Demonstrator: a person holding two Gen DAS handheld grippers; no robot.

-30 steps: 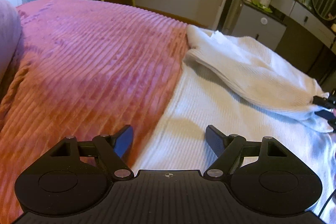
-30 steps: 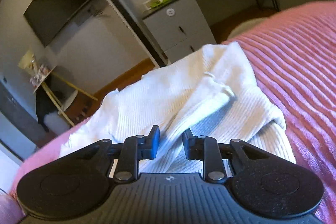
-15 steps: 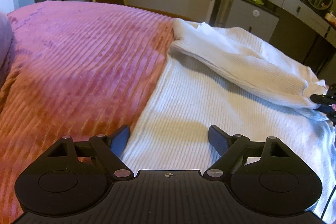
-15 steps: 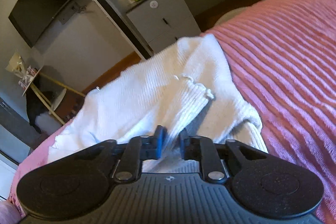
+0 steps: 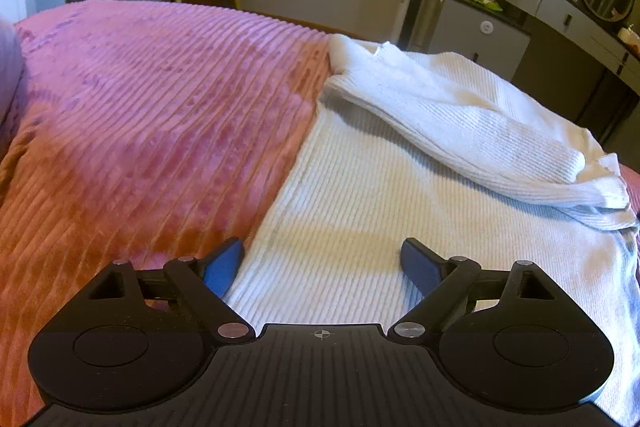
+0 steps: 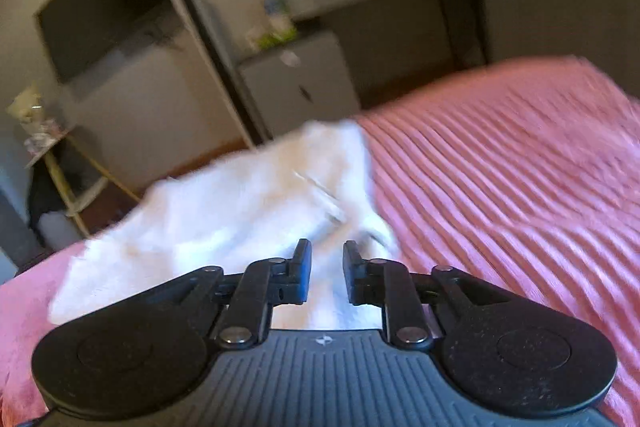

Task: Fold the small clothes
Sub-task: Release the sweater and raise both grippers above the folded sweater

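White ribbed garment (image 5: 360, 211) spread on pink corded bedspread (image 5: 152, 131), one sleeve (image 5: 460, 123) folded diagonally across its body. Left gripper (image 5: 322, 263) low over garment's near edge, jaws wide apart, holding nothing. Right gripper (image 6: 324, 267) above garment, jaws partly parted, nothing between; view motion-blurred.

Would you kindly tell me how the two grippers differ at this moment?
The left gripper has its jaws spread wide over the white ribbed knit garment; the right gripper leaves only a narrow gap. The left view is sharp, the right blurred. Both are black and hold nothing.
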